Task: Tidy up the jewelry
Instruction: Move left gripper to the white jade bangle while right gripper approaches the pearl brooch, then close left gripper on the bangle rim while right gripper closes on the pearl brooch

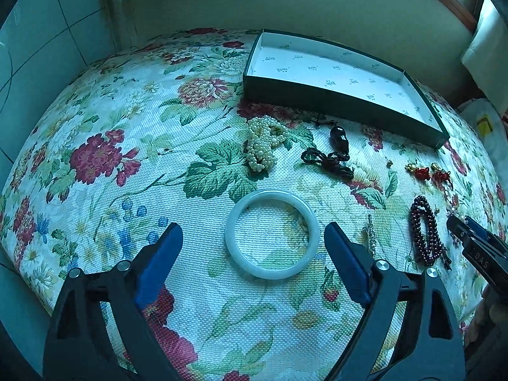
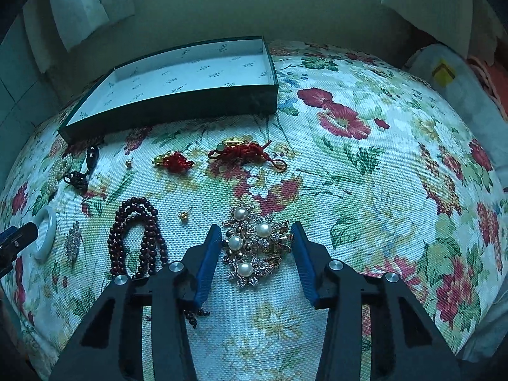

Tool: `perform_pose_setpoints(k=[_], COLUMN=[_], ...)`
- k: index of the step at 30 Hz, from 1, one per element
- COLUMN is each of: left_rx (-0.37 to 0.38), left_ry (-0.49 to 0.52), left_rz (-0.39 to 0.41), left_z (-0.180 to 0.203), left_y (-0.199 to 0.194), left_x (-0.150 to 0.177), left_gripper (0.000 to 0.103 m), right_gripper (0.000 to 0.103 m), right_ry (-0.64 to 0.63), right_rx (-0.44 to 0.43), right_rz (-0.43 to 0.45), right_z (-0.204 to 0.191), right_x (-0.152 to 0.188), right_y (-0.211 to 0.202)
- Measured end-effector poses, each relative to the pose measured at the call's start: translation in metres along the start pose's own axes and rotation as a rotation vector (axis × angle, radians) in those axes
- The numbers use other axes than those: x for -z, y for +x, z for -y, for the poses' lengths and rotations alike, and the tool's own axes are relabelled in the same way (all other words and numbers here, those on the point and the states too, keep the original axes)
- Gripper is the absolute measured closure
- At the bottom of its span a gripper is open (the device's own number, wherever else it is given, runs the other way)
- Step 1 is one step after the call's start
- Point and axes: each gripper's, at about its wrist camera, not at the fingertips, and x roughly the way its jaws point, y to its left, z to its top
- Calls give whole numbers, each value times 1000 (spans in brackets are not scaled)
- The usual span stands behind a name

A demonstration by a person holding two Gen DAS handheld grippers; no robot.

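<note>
Left gripper wide apart, one blue pad on each side of the pale bangle, not touching it. Right gripper narrower, pads just beside the pearl brooches, not yet pressing. No earlier picture to compare, so nothing to say about moving.

Could go wrong here: hard, smooth bangle lying flat on soft cloth, easy to slip out or flip up if squeezed off-centre. Brooches in a loose pile, so maybe only one lifted and the others dropped, or a pin caught in the cloth. Dark red beads just beside the right gripper's left finger, partly under it, easy to drag along by mistake. Tiny gold stud close by, easy to knock away and lose in the busy pattern.

Green box at the back, white inside, nothing in it yet. Also waiting: white pearl strand, dark pendant on a cord, red knotted charms.

Surface: bumpy flowered cloth over a rounded table. Room dim and greenish, plain wall behind, bright window at the top corner.
</note>
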Motion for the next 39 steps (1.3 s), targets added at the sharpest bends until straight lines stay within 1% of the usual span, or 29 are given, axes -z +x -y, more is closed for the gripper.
perform_pose_setpoints(k=[6, 12, 18, 28, 30, 31, 32, 33, 39], left_rx=[2, 3, 9, -20, -23, -20, -16, -11, -4], left_ry=[9, 18, 22, 62, 76, 81, 85, 93, 103], left_rz=[-13, -18, -43, -17, -9, -2, 3, 12, 12], left_z=[3, 7, 7, 10, 12, 12, 13, 14, 14], left_y=[6, 12, 24, 26, 25, 25, 23, 22, 21], left_x=[-1, -2, -1, 3, 5, 5, 6, 6, 7], left_gripper=[11, 11, 11, 11, 13, 19, 27, 33, 33], right_gripper=[61, 61, 61, 61, 61, 61, 61, 61, 61], right_ry=[-1, 8, 13, 21, 24, 24, 25, 25, 26], right_rx=[-7, -12, -15, -24, -29, -30, -31, -33, -40], right_rz=[15, 15, 16, 17, 18, 19, 19, 20, 19], right_z=[2, 3, 3, 5, 5, 5, 5, 5, 6], right_x=[0, 0, -1, -1, -1, 0, -1, 0, 0], right_y=[-2, -3, -3, -3, -3, -3, -3, -3, -3])
